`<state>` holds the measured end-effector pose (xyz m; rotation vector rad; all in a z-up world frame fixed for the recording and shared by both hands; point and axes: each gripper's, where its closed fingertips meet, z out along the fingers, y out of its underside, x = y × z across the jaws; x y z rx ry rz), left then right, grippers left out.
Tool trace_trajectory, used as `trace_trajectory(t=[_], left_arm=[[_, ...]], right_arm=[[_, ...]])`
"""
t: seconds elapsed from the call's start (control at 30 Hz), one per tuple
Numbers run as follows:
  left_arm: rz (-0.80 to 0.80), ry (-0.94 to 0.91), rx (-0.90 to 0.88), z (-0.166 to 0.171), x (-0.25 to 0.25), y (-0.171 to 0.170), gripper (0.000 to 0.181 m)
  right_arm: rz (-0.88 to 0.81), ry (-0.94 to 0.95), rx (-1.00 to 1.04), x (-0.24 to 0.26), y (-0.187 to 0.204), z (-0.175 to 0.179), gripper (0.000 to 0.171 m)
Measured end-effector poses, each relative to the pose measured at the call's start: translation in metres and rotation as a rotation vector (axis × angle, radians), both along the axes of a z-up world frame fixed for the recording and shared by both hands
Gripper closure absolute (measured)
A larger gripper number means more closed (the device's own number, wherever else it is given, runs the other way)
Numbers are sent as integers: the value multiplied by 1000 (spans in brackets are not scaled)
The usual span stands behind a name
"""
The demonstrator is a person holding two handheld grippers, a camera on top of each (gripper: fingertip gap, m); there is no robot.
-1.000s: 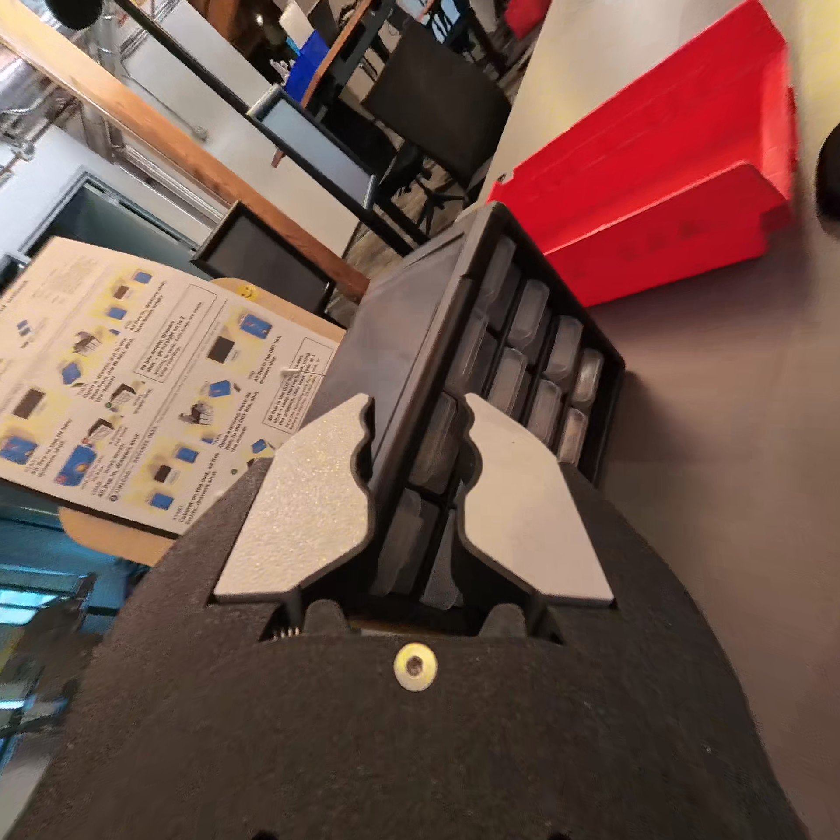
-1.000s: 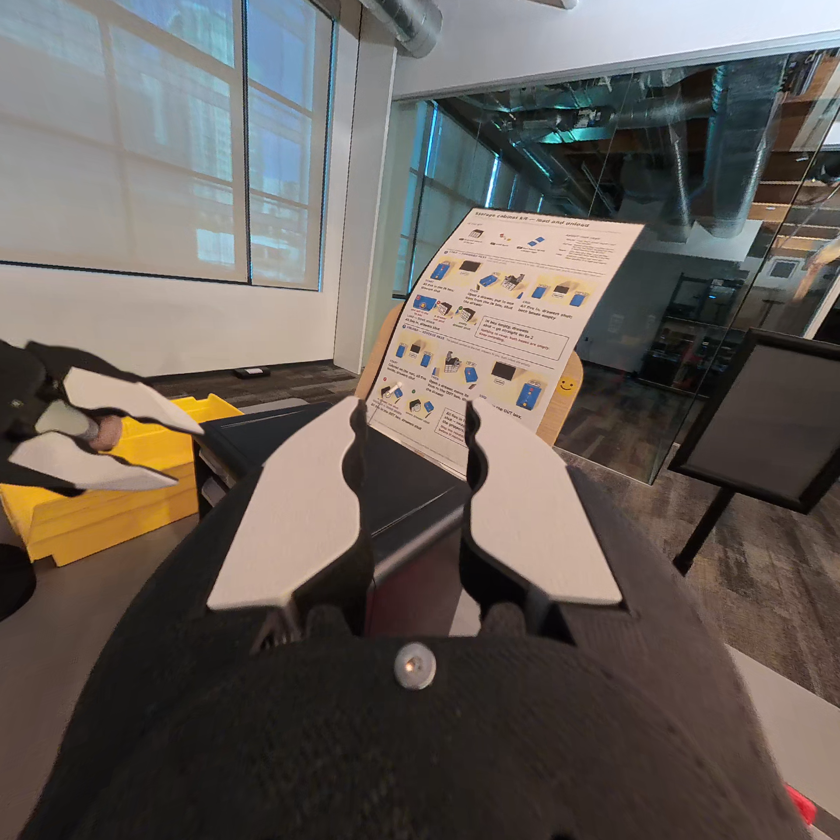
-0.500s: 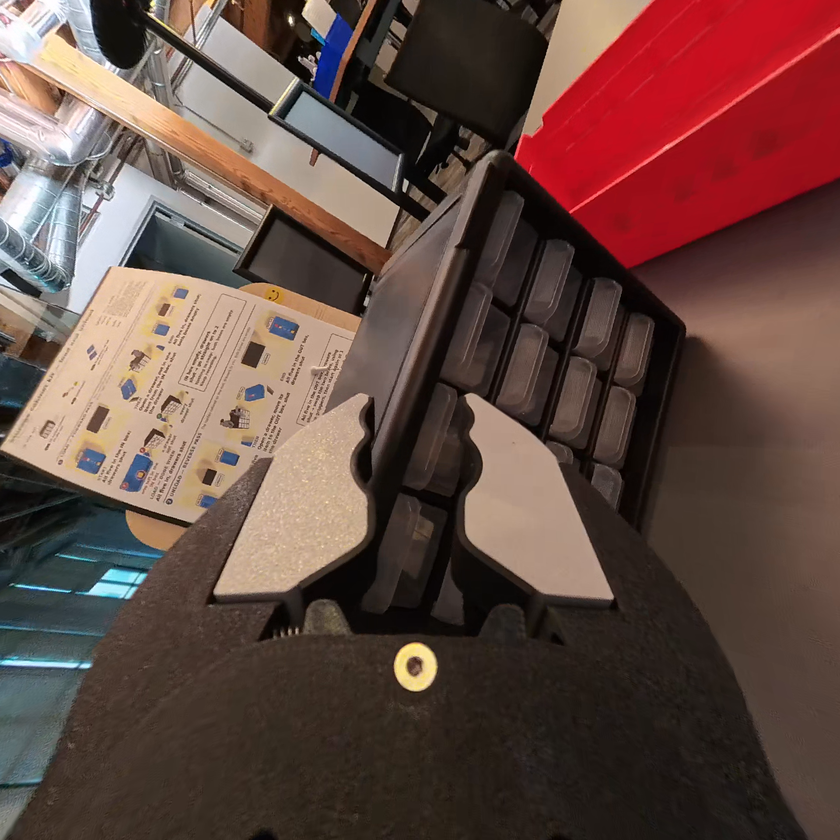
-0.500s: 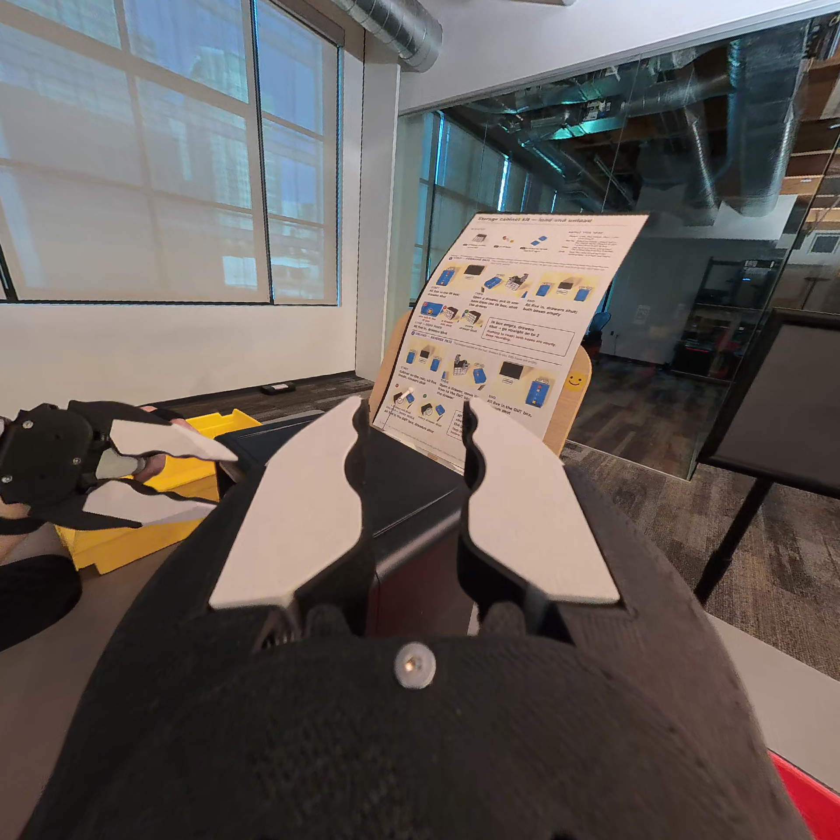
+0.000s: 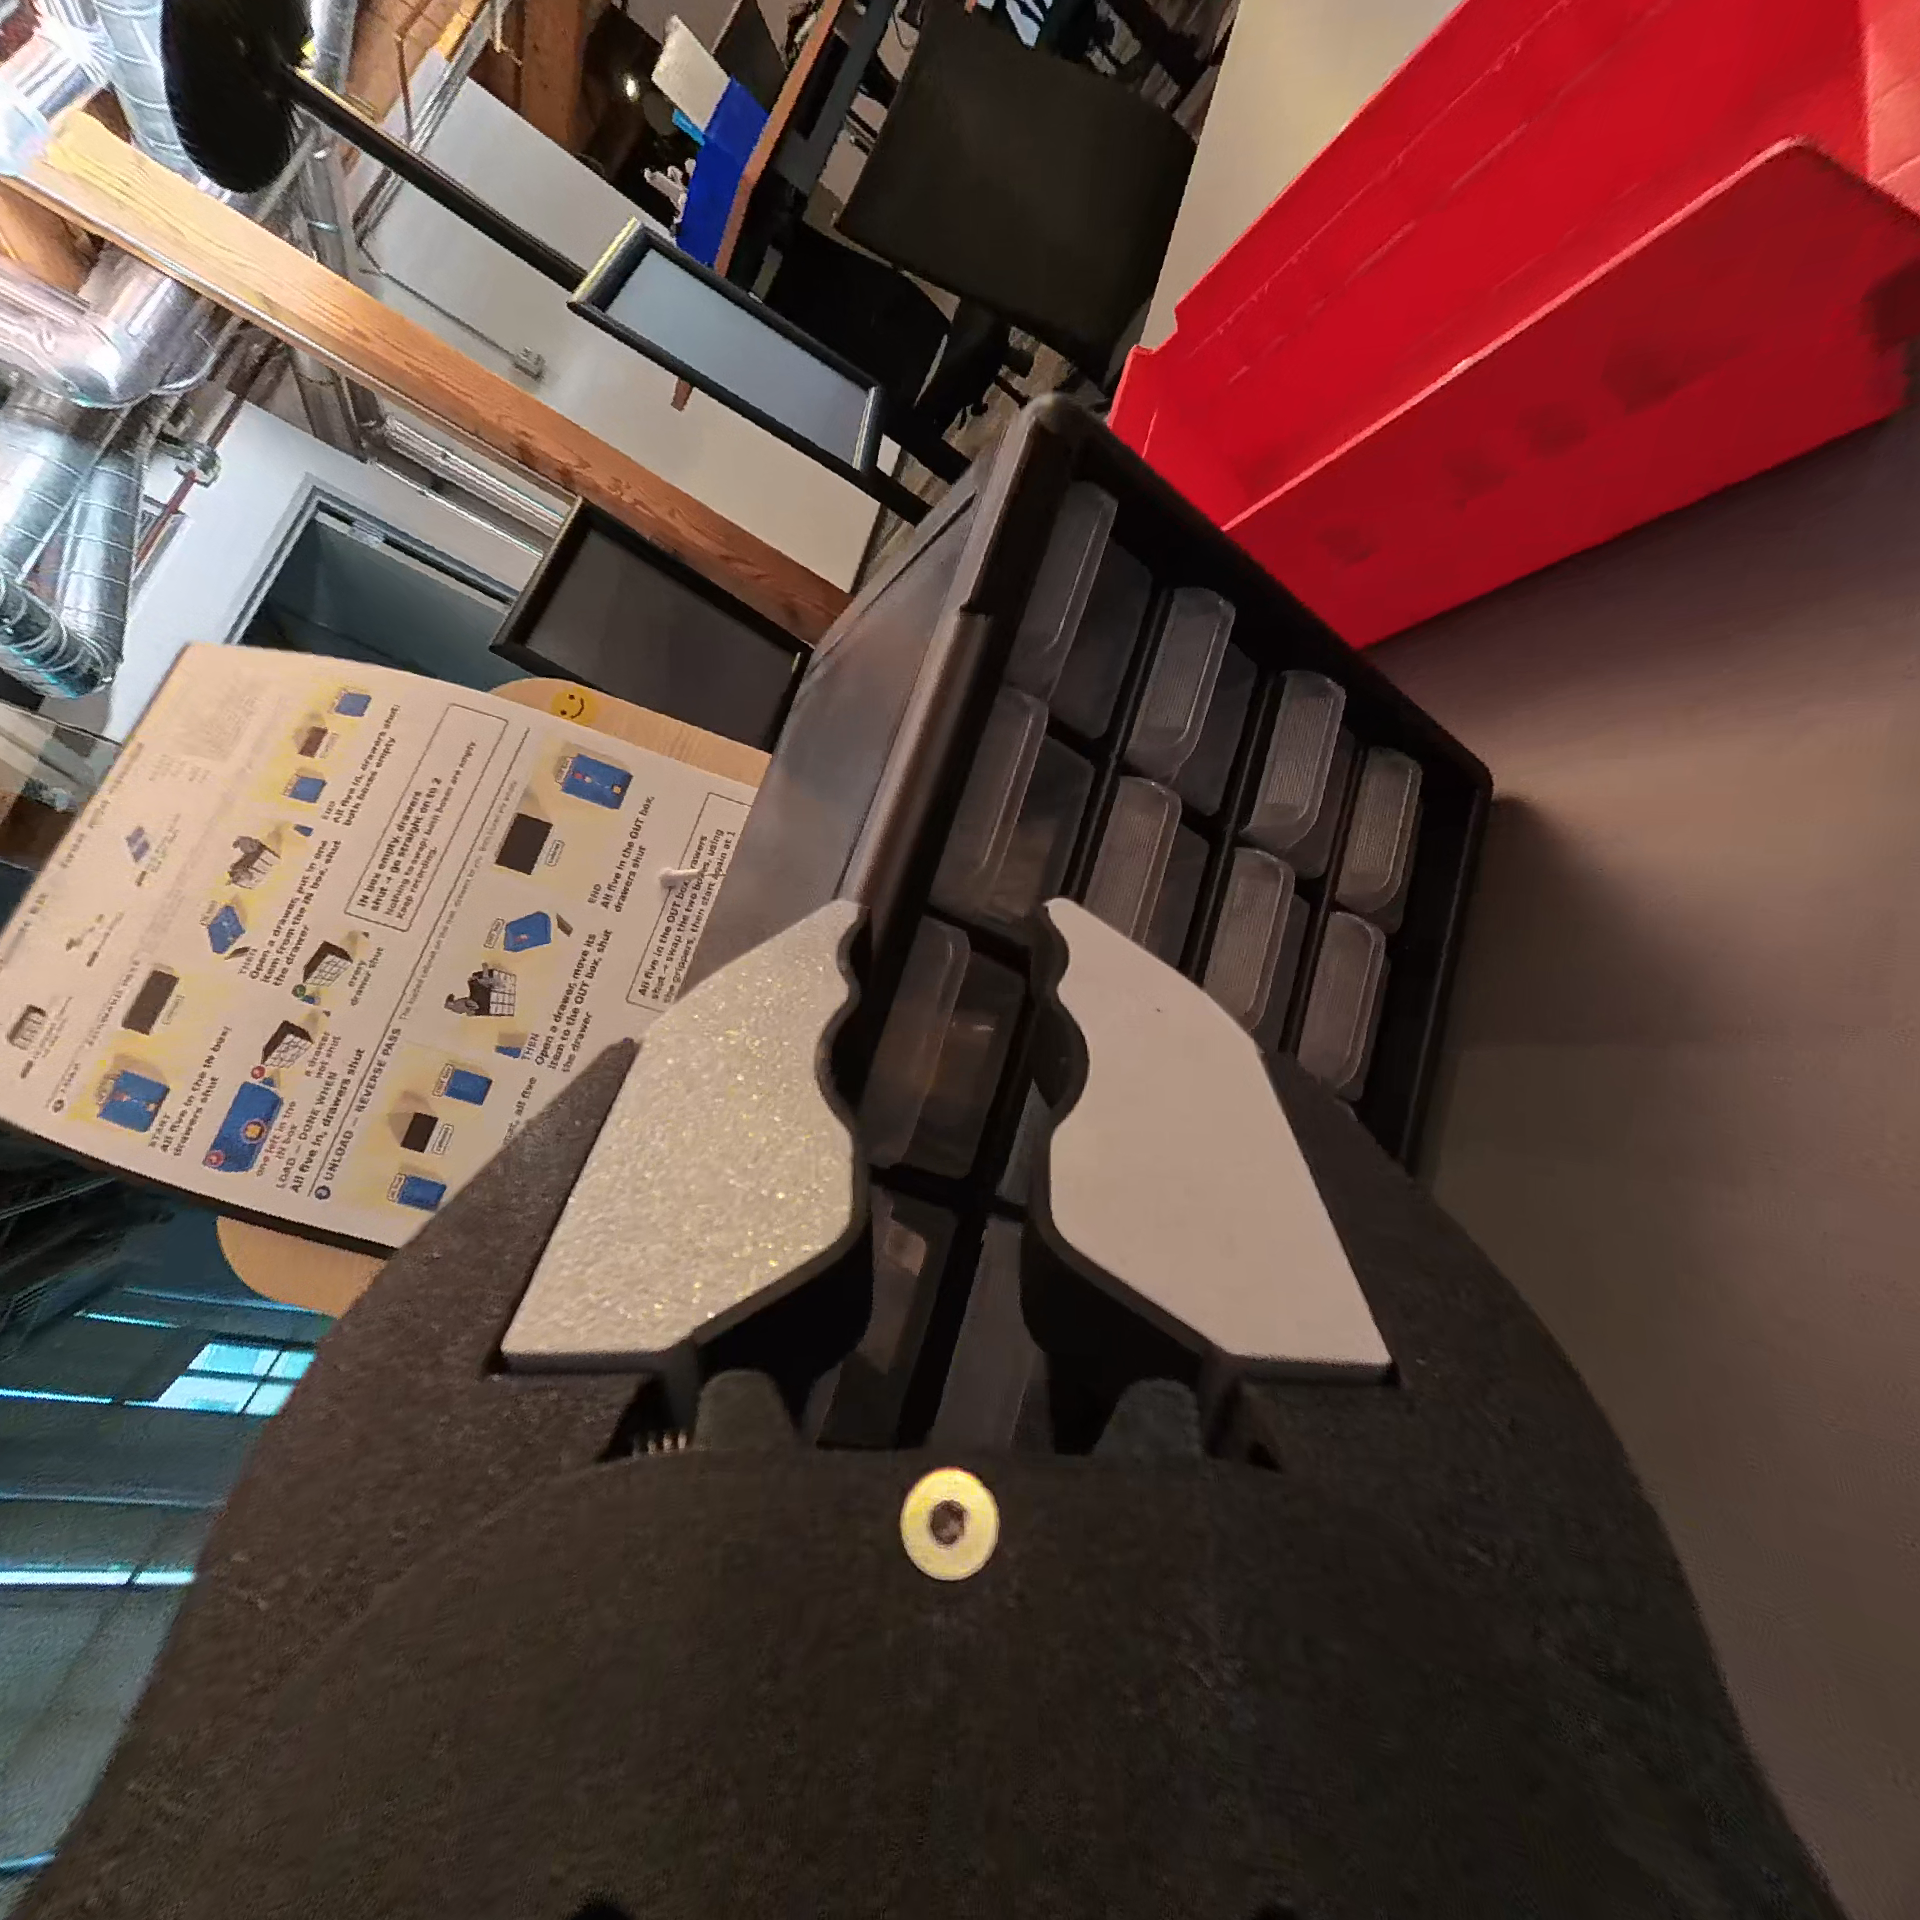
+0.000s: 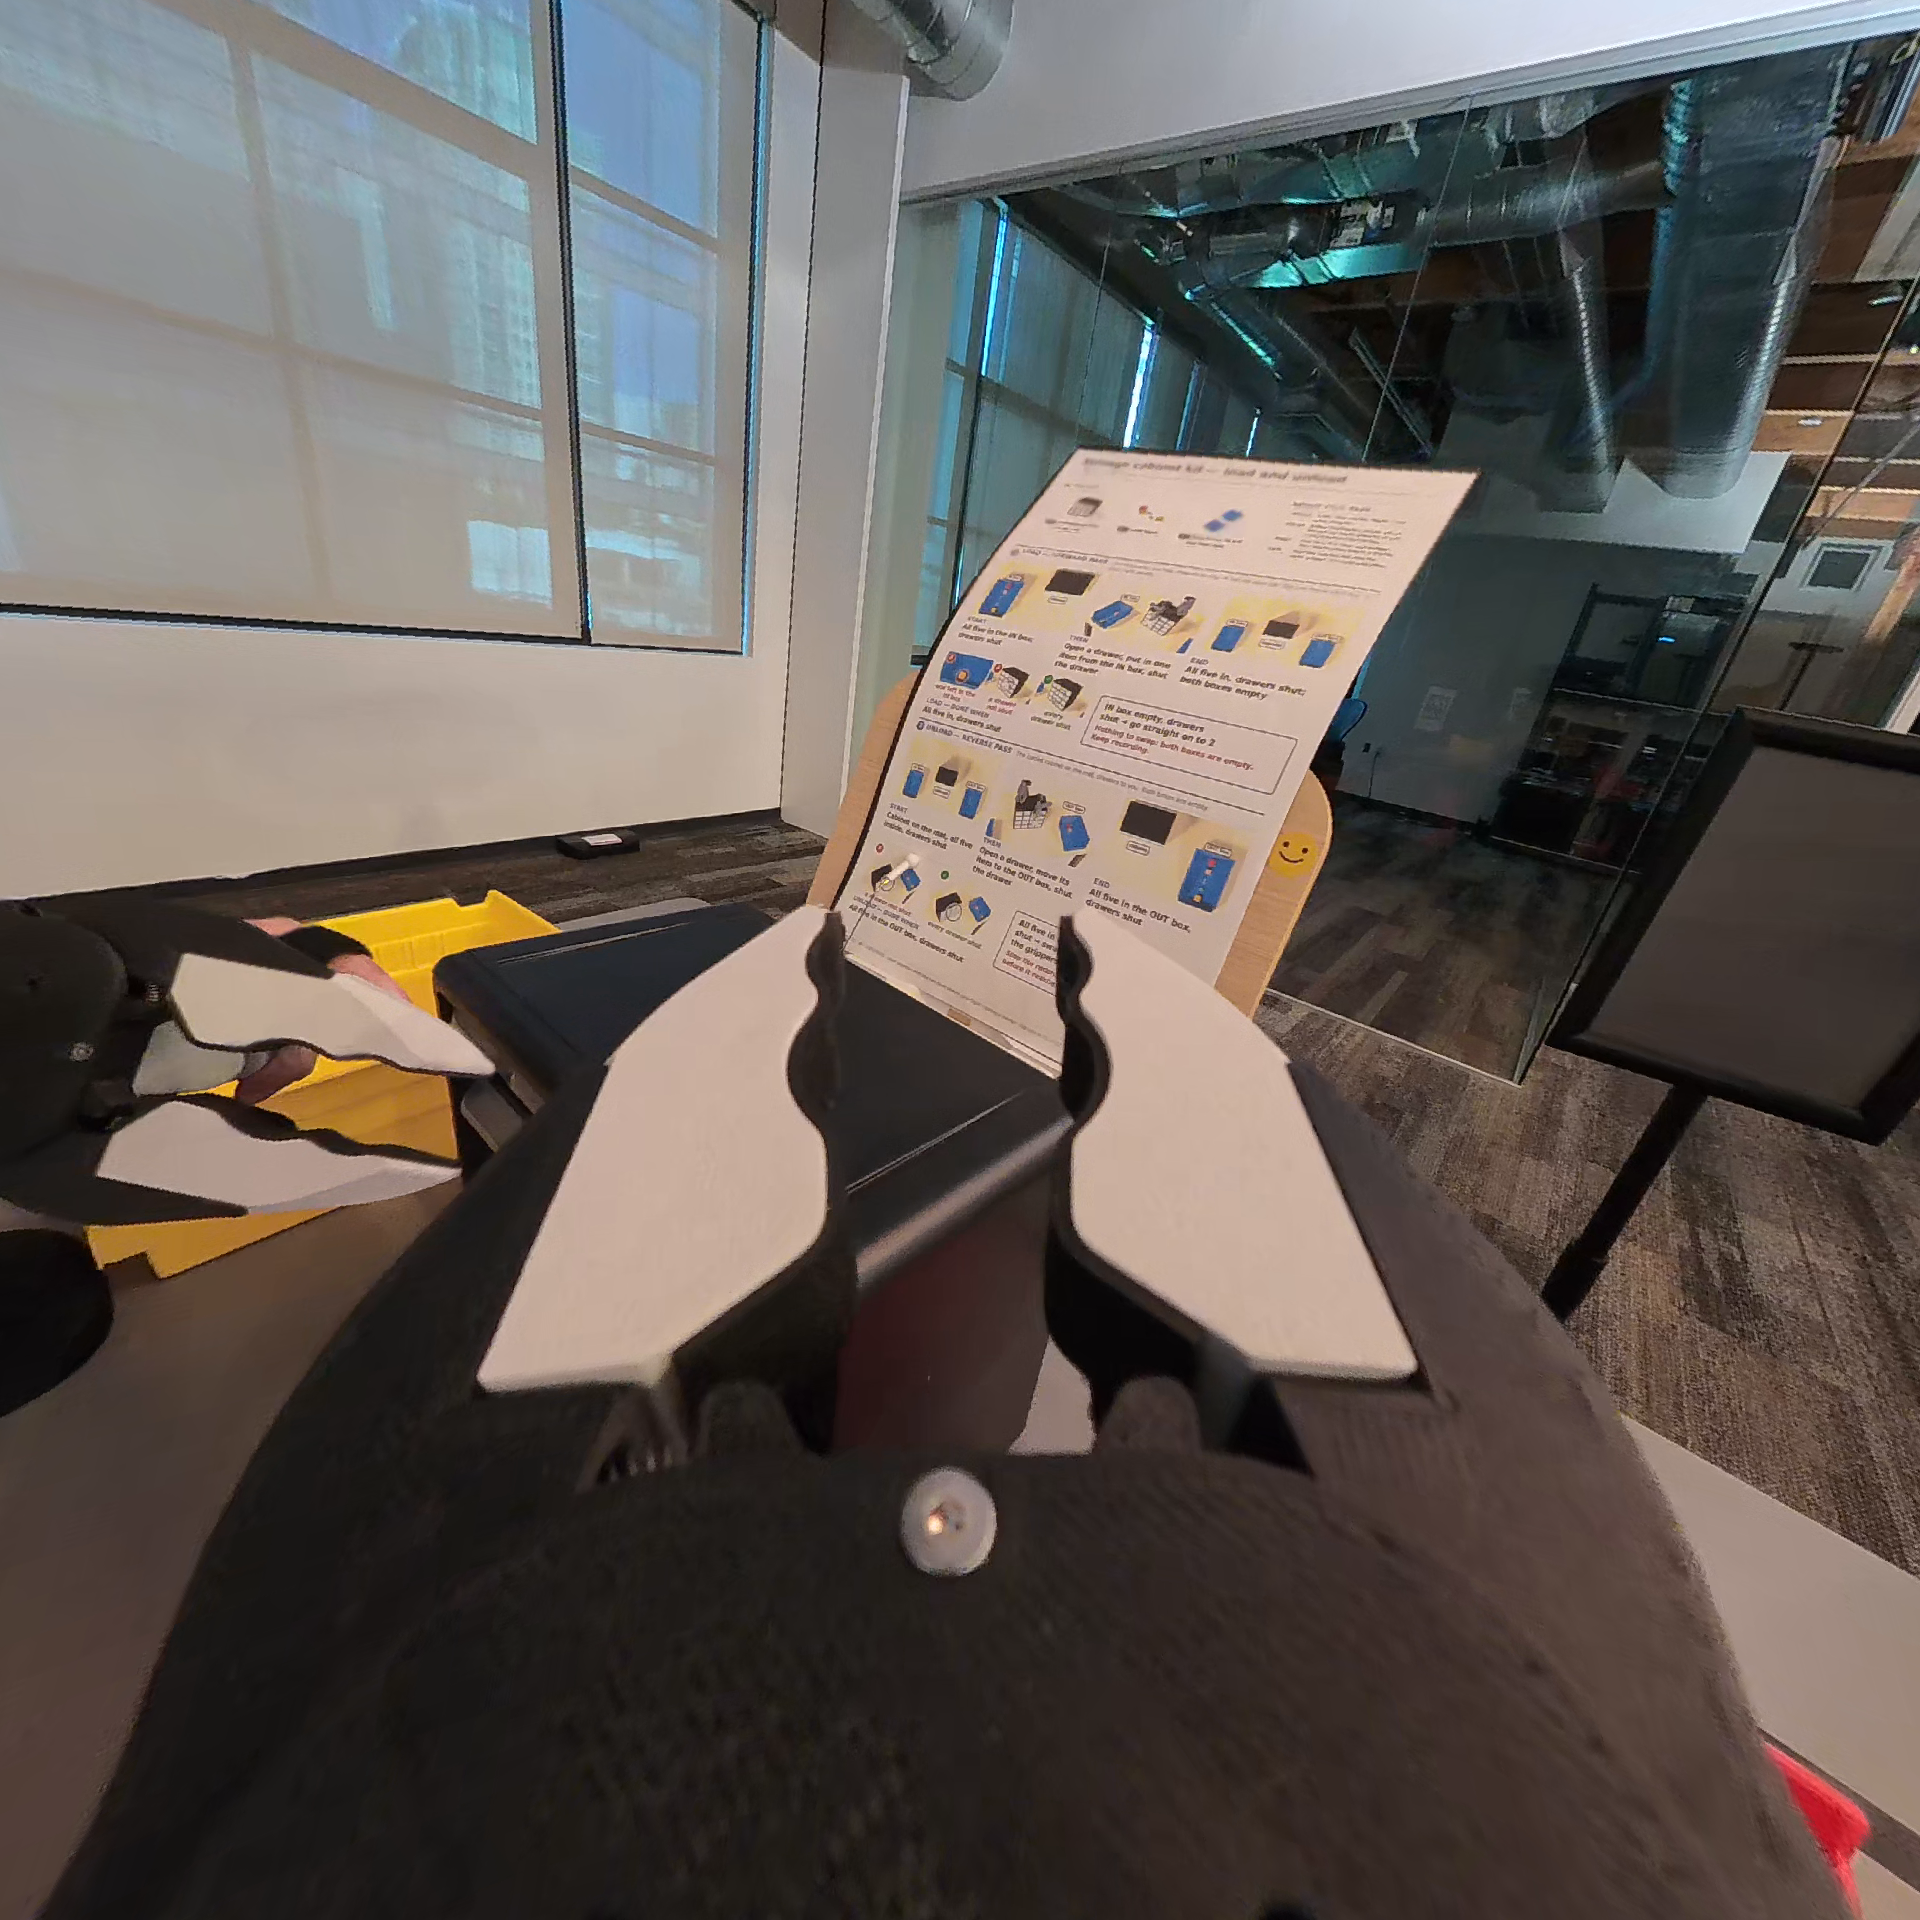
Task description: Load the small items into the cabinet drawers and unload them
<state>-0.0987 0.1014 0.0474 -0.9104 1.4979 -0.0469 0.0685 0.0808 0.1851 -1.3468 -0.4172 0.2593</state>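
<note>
Both claws straddle edges of the black plastic drawer cabinet (image 5: 914,665) on the grey table (image 5: 1662,1039)

The left gripper (image 5: 951,935), rolled sideways, has fingers parted around the cabinet's front rim at 12 o'clock; contact is hidden. The right gripper (image 6: 940,951), level, is parted over the cabinet's top edge; whether it grips is unclear. The translucent drawers (image 5: 1278,769) look closed, contents indistinct. The red plastic bin (image 5: 1558,312) is cut off at 2 o'clock, the yellow plastic bin (image 6: 416,945) half hidden

Glossy black plastic cabinet (image 5: 914,665), translucent plastic drawers (image 5: 1179,681), matt table (image 5: 1683,935).
</note>
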Motion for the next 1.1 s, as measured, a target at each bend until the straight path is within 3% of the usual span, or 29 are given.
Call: trace_trajectory(t=[0.57,0.7,0.87,1.1], left_arm=[[-39,-49,-118,7,-2,-4,163],[-98,-86,-238,10,0,-13,164],[-98,-119,-253,19,-6,-11,164],[-79,-109,-291,11,-6,-2,164]], right_arm=[[64,82,-92,4,7,-8,132],[58,104,-135,7,11,-12,132],[-50,92,27,18,10,6,131],[-25,58,63,13,3,10,130]])
